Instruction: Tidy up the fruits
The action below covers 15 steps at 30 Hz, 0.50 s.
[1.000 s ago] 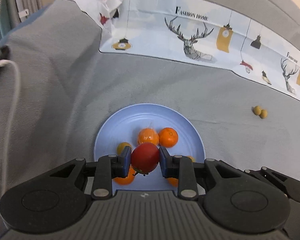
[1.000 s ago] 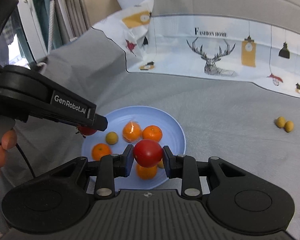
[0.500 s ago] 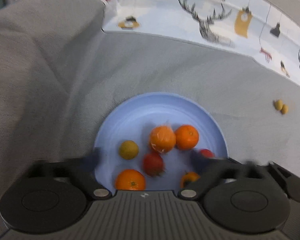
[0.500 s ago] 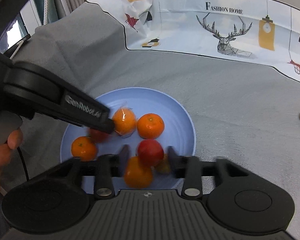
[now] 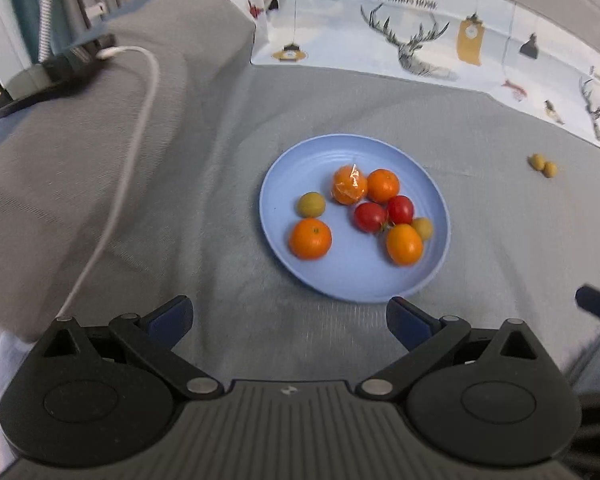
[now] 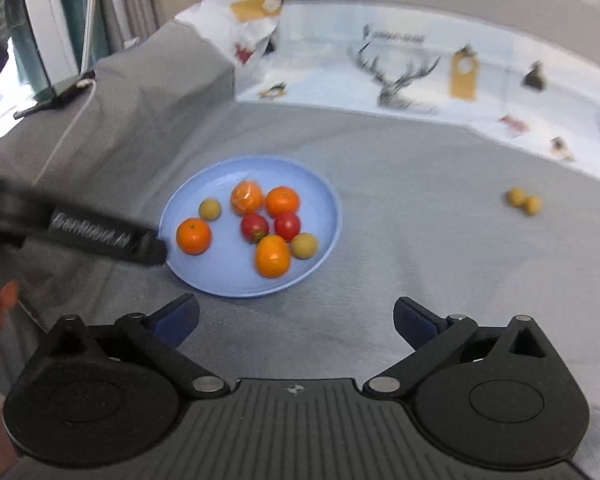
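A light blue plate (image 5: 288,184) (image 6: 324,200) on the grey cloth holds several fruits: two red tomatoes (image 5: 370,217) (image 6: 254,227) side by side, oranges (image 5: 310,239) (image 6: 193,235), one wrapped in film (image 5: 350,184), and small yellow-green fruits (image 5: 311,205). Two small yellow-green fruits (image 5: 543,165) (image 6: 524,201) lie on the cloth to the right. My left gripper (image 5: 290,320) is open and empty, short of the plate's near rim. My right gripper (image 6: 296,318) is open and empty, near the plate's front edge.
A white patterned cloth with deer prints (image 5: 420,48) lies at the back. A white cable (image 5: 140,120) runs over a raised grey fold on the left. The left gripper's body (image 6: 88,232) reaches in from the left in the right wrist view.
Both grippers let go of their red tomatoes, which now lie on the plate. Both jaws opened wide and both grippers pulled back from the plate.
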Motion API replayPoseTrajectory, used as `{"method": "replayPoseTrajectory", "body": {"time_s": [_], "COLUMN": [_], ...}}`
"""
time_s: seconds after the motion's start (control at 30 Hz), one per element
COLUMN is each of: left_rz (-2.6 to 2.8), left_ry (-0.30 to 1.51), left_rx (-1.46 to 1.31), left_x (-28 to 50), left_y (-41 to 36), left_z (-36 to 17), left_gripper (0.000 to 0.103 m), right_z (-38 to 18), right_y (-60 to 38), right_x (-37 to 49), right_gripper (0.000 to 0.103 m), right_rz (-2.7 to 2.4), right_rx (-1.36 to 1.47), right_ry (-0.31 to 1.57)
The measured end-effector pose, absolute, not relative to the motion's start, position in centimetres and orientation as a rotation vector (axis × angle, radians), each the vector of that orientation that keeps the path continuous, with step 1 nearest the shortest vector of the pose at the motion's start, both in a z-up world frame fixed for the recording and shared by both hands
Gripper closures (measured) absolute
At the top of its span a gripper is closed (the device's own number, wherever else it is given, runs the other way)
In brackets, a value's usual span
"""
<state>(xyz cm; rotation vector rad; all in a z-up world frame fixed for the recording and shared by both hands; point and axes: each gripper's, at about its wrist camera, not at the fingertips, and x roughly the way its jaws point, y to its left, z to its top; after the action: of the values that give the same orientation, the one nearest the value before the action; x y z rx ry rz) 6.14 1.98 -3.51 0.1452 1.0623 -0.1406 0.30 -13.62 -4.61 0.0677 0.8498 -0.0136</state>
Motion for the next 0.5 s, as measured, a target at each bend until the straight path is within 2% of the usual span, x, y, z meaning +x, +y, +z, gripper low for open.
{"method": "replayPoseTrajectory", "body": {"time_s": [0.5], "left_rz": [-0.146], "left_ry": [0.851], "left_rx": [0.126], "left_x": [-1.5], "left_y": [3.0], "left_z": [2.6], "left_gripper": [0.0], "right_z": [1.5], "right_y": [-11.0], "right_x": [-7.9], "right_gripper": [0.001], "right_rz": [0.004], "right_rx": [-0.003], "right_ry": [0.596]}}
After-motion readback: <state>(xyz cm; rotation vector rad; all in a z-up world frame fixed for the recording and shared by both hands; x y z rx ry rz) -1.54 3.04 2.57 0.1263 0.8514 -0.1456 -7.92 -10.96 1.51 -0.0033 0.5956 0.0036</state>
